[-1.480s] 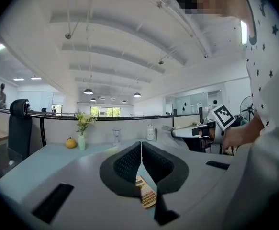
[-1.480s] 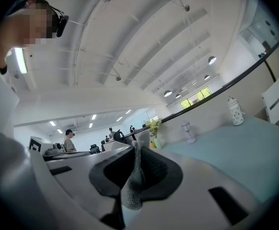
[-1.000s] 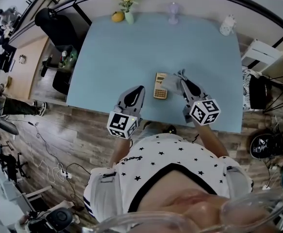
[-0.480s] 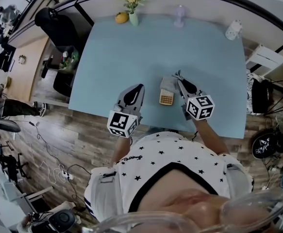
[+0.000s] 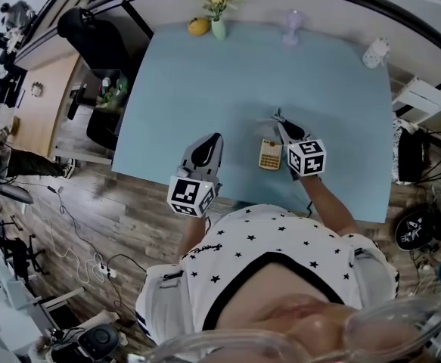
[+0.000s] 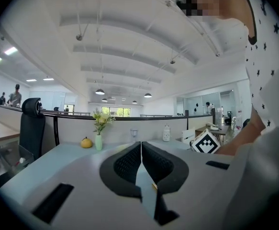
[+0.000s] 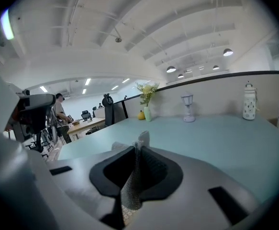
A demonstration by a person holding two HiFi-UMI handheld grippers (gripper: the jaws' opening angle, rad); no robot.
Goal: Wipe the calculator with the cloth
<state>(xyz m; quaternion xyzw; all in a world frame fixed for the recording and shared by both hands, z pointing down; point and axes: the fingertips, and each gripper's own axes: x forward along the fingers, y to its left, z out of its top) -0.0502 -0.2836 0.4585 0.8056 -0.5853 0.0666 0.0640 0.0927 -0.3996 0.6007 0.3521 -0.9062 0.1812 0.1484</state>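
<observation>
A black chair (image 5: 91, 36) stands off the counter's (image 5: 205, 89) 9 o'clock side. The left gripper (image 5: 213, 140) hovers over the counter's near edge, pointing toward 12 o'clock. In the left gripper view its fingers (image 6: 129, 163) are pressed together with nothing between them. It is apart from both the calculator and the cloth.

At the far edge, toward 12 o'clock, a yellow fruit (image 5: 198, 26) lies just beside a pale green vase of flowers (image 5: 218, 27).

The calculator (image 5: 270, 156) lies flat on the counter, right of centre and near the near edge. It is at about 3 o'clock from the left gripper's tip. The grey cloth (image 5: 268, 130) sits at the calculator's 12 o'clock end and covers that end.

The right gripper (image 5: 280, 124) lies just beside the calculator at its 3 o'clock side, its tip reaching into the cloth. In the right gripper view its fingers (image 7: 153, 169) are clamped on a fold of the cloth (image 7: 131, 188), which stands up between them and pokes out past their tips.

Farther right along the far edge stand a clear stemmed glass piece (image 5: 293, 23) and, at about 2 o'clock, a white jar (image 5: 374, 53).
</observation>
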